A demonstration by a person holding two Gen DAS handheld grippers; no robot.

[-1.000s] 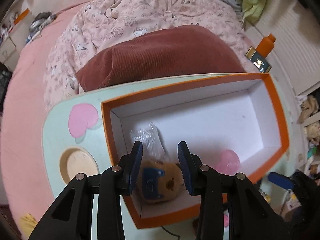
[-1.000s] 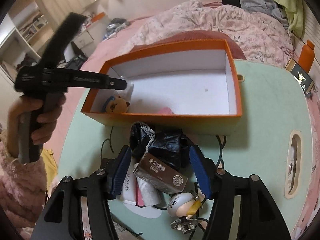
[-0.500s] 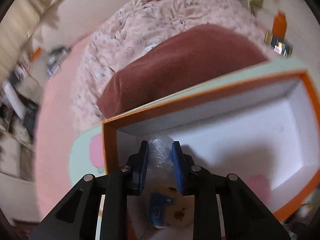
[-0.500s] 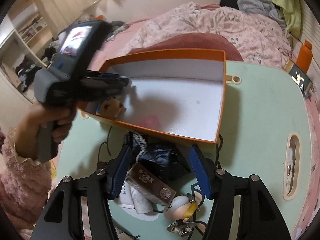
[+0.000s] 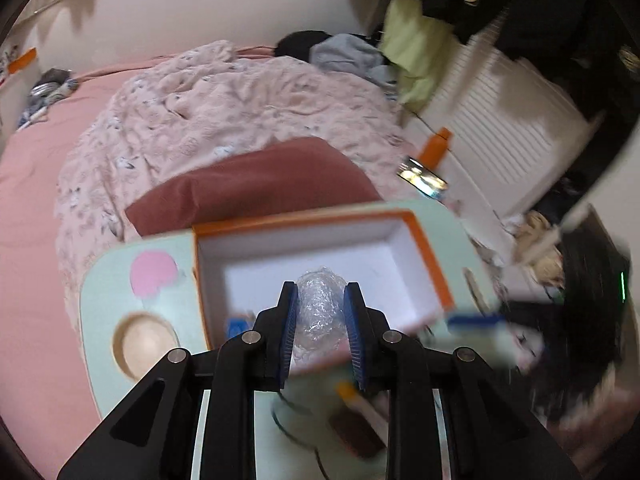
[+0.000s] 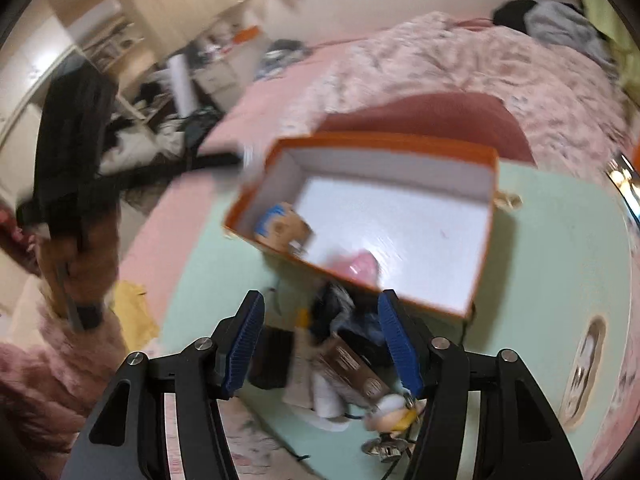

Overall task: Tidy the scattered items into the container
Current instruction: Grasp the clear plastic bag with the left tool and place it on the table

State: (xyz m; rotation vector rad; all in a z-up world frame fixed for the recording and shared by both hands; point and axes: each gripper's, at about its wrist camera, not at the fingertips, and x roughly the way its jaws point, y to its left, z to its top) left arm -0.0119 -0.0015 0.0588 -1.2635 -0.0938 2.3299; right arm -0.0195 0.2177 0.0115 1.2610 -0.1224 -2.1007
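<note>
The orange box point(image 6: 384, 224), white inside, sits on the pale green desk point(image 6: 560, 264), and in the right wrist view its near left end looks raised off the desk, though blur makes that uncertain. Inside it lie a small plush figure with a blue cap point(image 6: 282, 230) at the left end and a pink round thing point(image 6: 362, 266) against the near wall. The left tongs point(image 5: 320, 320) are pinched nearly together on a crinkled clear plastic wrap point(image 5: 320, 304), whose bulge fills the gap between the blue pads, over the near part of the box. In the right wrist view the left tongs show only as a dark blur at the far left, held in a hand point(image 6: 80, 264) with a fluffy pink sleeve point(image 6: 48, 376). The right tongs point(image 6: 322, 344) stand about half open and are closing slightly, with nothing pressed between the pads; they hang over the heap of loose things on the desk just in front of the box: a black crumpled bag point(image 6: 340, 320), a brown box with pale lettering point(image 6: 352, 368), white packets point(image 6: 316, 396) and a small white and yellow figure on a key ring point(image 6: 394, 416). Behind the desk lie a dark red cushion point(image 5: 248, 188) and a bed with a pink patterned quilt point(image 5: 224, 112). The desk also carries a pink heart mark point(image 5: 154, 272) and a round recess point(image 5: 144, 346) left of the box.
</note>
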